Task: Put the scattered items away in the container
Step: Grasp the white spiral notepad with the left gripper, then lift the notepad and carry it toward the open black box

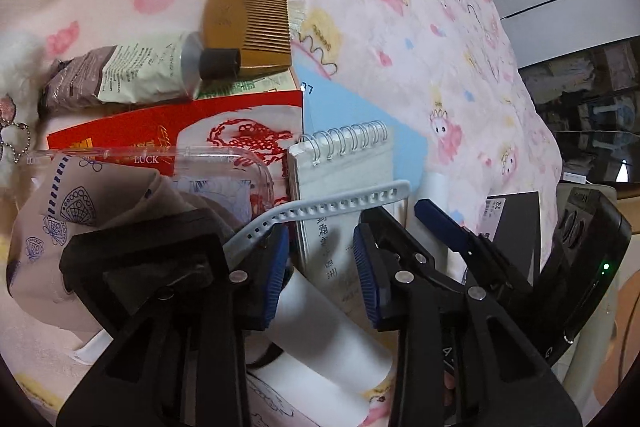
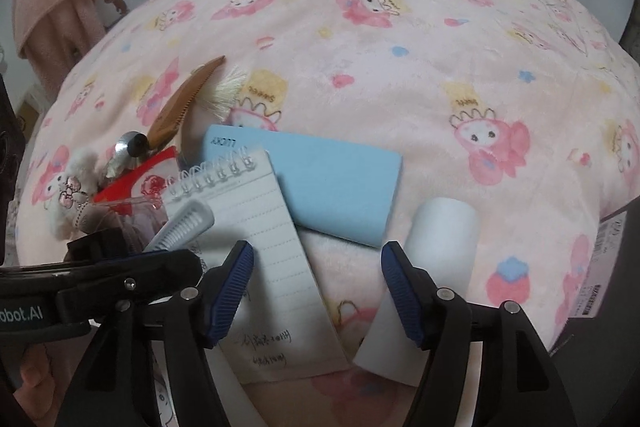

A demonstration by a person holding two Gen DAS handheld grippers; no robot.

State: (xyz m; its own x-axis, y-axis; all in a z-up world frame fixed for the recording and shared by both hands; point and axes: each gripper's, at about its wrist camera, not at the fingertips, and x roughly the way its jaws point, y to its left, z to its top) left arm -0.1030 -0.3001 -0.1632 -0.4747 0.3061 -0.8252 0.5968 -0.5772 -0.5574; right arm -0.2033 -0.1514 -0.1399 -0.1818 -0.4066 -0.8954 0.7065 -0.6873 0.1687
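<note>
You're working over the pink cartoon-print blanket (image 2: 400,39). Far left, the plush charm (image 2: 74,183) is lying against the clear container (image 1: 224,163), which is holding patterned fabric (image 1: 80,203). Behind it, the cream tube (image 1: 132,75) and the wooden comb (image 1: 248,23) are sitting on a red envelope (image 1: 180,123).

Your left gripper (image 1: 320,267) is standing with its jaws partly apart; a pale grey perforated strap (image 1: 340,203) is passing by the left pad, but you can't tell from here whether it's pinched. Nothing else is between the pads.

Moving right, the spiral notepad (image 2: 256,227) is lying half over the light blue card (image 2: 332,179). Your right gripper (image 2: 320,295) is hovering wide open above the notepad's lower edge and bare blanket, gripping nothing. Just right of it, the white cylinder (image 2: 444,239) is lying on the blanket, outside the container.
</note>
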